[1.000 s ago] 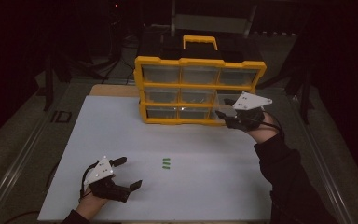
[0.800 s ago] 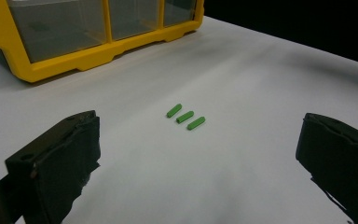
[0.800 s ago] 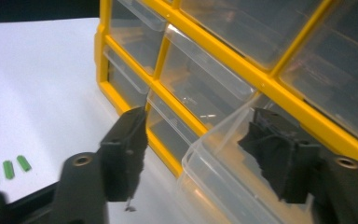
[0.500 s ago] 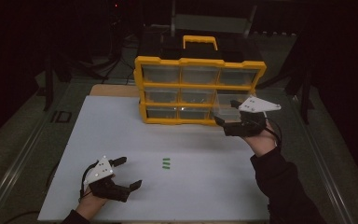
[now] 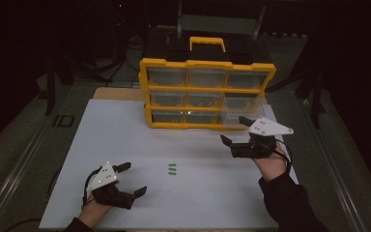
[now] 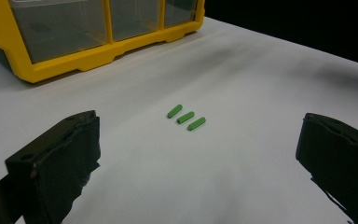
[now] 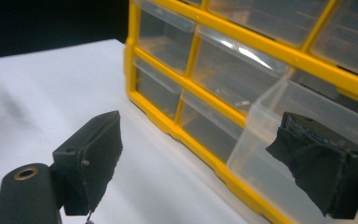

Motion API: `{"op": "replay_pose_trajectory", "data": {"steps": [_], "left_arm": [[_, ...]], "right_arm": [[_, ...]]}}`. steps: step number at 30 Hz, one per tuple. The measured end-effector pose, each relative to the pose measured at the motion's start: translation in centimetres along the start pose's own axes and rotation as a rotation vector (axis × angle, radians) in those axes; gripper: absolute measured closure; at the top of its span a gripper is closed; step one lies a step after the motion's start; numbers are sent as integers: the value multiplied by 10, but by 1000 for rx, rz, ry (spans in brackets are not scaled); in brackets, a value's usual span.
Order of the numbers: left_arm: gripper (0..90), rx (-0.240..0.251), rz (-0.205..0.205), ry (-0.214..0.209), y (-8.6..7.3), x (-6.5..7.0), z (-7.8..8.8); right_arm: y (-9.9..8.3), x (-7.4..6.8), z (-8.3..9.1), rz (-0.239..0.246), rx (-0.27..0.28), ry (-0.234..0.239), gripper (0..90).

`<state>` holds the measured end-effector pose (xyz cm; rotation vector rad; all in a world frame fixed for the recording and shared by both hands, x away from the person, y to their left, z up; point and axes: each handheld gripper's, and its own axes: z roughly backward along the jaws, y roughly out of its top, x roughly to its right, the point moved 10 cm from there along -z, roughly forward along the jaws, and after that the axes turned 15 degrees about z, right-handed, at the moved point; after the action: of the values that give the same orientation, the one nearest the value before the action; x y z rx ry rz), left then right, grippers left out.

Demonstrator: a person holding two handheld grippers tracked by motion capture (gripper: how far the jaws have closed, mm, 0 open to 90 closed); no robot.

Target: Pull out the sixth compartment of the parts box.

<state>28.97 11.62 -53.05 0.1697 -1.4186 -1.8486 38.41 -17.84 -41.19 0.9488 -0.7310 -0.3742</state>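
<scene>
Just beyond the right hand-held gripper (image 5: 236, 137), whose wide jaws have just been opening with nothing between them, a clear drawer (image 5: 239, 112) juts from the yellow organizer (image 5: 206, 92), apparently empty.

Workshop: yellow parts organizer (image 5: 206, 94), bench (image 5: 125, 145)

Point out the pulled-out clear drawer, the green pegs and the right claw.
pulled-out clear drawer (image 7: 265, 140), right gripper view, its clear front wall.
green pegs (image 6: 186, 117), left gripper view, the middle peg of three.
right claw (image 5: 235, 136), high view, midway between its fingertips.
</scene>
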Motion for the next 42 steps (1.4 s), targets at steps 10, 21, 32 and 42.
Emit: {"op": "replay_pose_trajectory", "data": {"steps": [10, 21, 32, 42], "left_arm": [[0, -2, -4, -4, 0, 1, 0], [0, -4, 0, -7, 0, 1, 0], [0, -10, 6, -6, -1, 0, 0], [0, -25, 23, -1, -3, -3, -2]], "right_arm": [[-26, -22, 6, -19, -10, -15, 143], [-48, -50, 7, -52, 4, 34, 123], [-71, -59, 18, -51, 29, 2, 106], [-75, -54, 24, -56, 49, -27, 106]]}}
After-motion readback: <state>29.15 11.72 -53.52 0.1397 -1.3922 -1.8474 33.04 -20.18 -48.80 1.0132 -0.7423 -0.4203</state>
